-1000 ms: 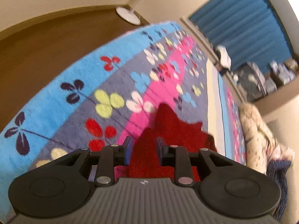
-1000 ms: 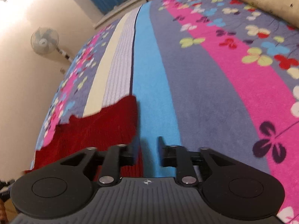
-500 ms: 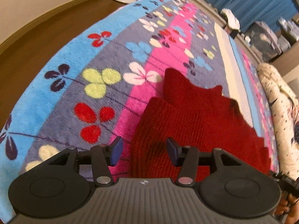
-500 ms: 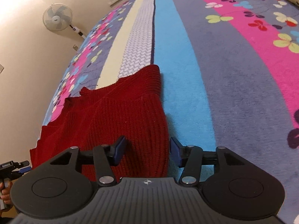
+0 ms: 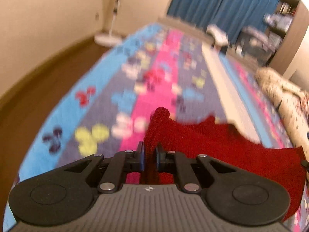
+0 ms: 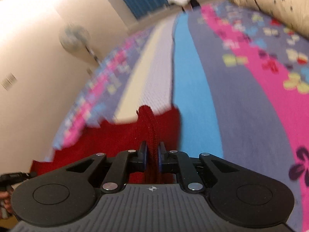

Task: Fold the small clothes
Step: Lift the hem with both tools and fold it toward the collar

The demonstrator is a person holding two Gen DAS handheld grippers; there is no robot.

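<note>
Left gripper (image 5: 149, 155): jaws nearly closed, pinching a bunched ridge of the red knit (image 5: 222, 145); the cloth rises between the blue pads (image 5: 141, 155) and pokes up past the fingertips.
Right gripper (image 6: 152, 155): jaws nearly closed, clamped on a thick fold of the red knit (image 6: 115, 139); the ribbed edge stands up between the pads (image 6: 145, 156) and sticks out beyond them.
Red knit: small sweater-like garment, lying on the blanket (image 5: 115, 96) apart from the two pinched edges; in the left view it spreads to the right of the gripper, in the right view to the left of it.
Blanket: striped in blue, grey, pink and cream with flower prints (image 6: 251, 106); the garment covers part of the pink, cream and grey stripes.
Fan: white pedestal fan (image 5: 113, 9) on the brown floor (image 5: 48, 73) beyond the blanket's far corner; also seen blurred against the wall in the right view (image 6: 74, 38).
Curtain: blue (image 5: 222, 5), behind the far end of the blanket.
Pillow: cream, speckled (image 6: 270, 2), at the blanket's right edge.
Sharpness: both views are motion-blurred, fine detail of the background cannot be told.
</note>
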